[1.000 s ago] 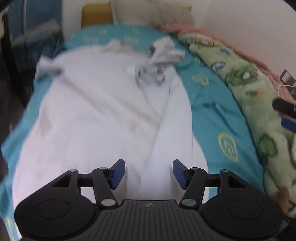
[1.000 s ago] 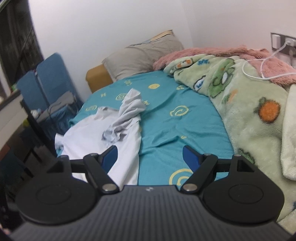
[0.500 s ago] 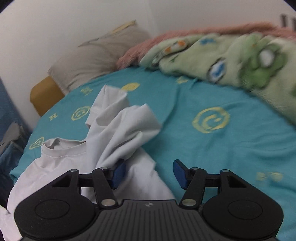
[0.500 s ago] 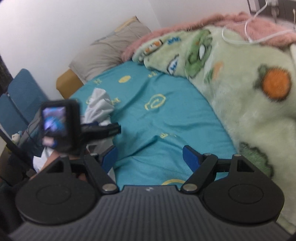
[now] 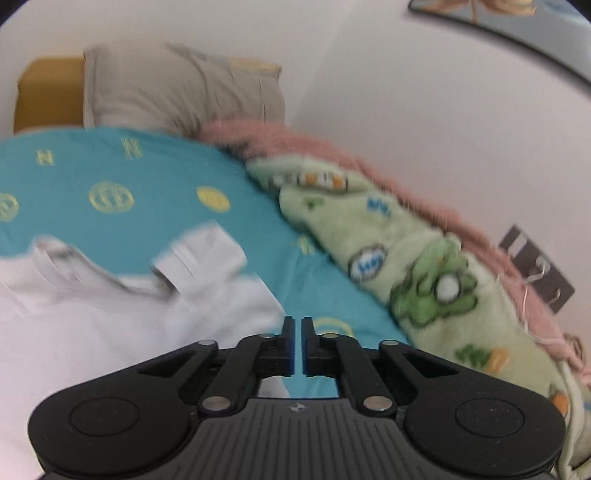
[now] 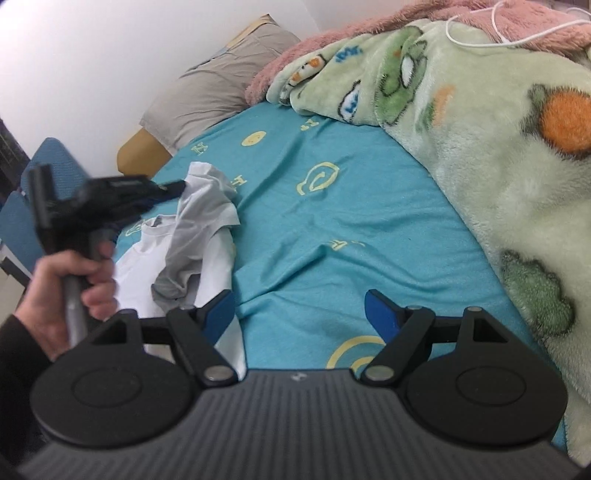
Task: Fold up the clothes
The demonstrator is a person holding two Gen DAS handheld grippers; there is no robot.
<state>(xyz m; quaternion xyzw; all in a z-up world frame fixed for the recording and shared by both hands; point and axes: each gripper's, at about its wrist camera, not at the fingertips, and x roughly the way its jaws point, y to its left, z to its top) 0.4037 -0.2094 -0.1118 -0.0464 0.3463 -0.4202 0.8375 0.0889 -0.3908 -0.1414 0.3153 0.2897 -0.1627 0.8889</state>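
Observation:
A white T-shirt (image 5: 110, 325) lies on the teal bedsheet (image 5: 147, 192), collar toward the pillow, with one sleeve (image 6: 199, 221) bunched up on its right side. My left gripper (image 5: 295, 326) is shut, with nothing visible between its pads, over the shirt's right edge. It also shows in the right wrist view (image 6: 173, 186), held in a hand, its tips at the raised sleeve. My right gripper (image 6: 299, 310) is open and empty above the bare sheet, right of the shirt.
A green cartoon blanket (image 6: 480, 147) and a pink blanket (image 5: 332, 147) are piled along the wall side. A grey pillow (image 5: 177, 92) lies at the head. A white cable (image 6: 517, 33) trails over the blankets. A blue chair (image 6: 44, 170) stands left of the bed.
My left gripper has moved up the shirt to the sleeve and closed from open. My right gripper has come lower and nearer the sheet, still open.

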